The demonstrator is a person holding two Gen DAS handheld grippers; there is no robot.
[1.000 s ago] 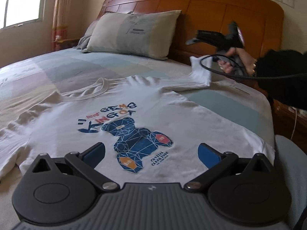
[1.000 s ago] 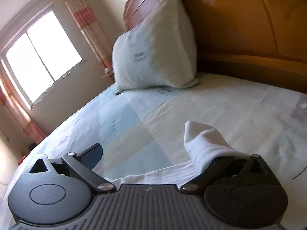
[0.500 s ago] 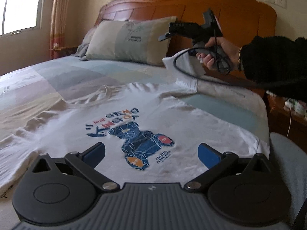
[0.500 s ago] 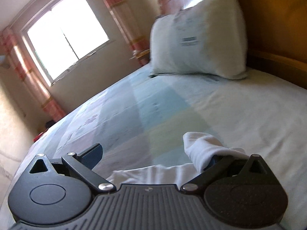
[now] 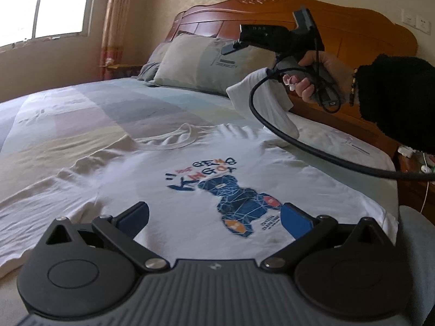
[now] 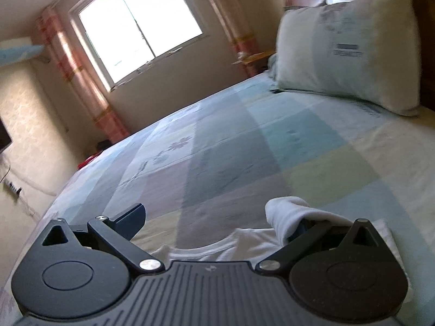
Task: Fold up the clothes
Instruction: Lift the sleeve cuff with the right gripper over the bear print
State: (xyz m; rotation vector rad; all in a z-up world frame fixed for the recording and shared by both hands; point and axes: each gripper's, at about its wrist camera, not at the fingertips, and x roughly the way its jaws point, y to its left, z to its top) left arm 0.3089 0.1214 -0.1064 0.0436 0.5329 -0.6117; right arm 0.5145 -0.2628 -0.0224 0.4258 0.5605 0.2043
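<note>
A white T-shirt (image 5: 190, 190) lies flat on the bed (image 5: 81, 114). Its sleeve (image 6: 288, 214) is draped over one finger of the wide-spread right tool (image 6: 214, 222), lifted. The left tool (image 5: 214, 217) gapes empty above the shirt.

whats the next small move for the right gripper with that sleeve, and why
Probably carry the sleeve inward over the T-shirt chest and lay it down. The right gripper stands open with the sleeve draped over one finger, lifted off the bed, while the shirt body lies flat. The left gripper hovers open above the hem.
</note>
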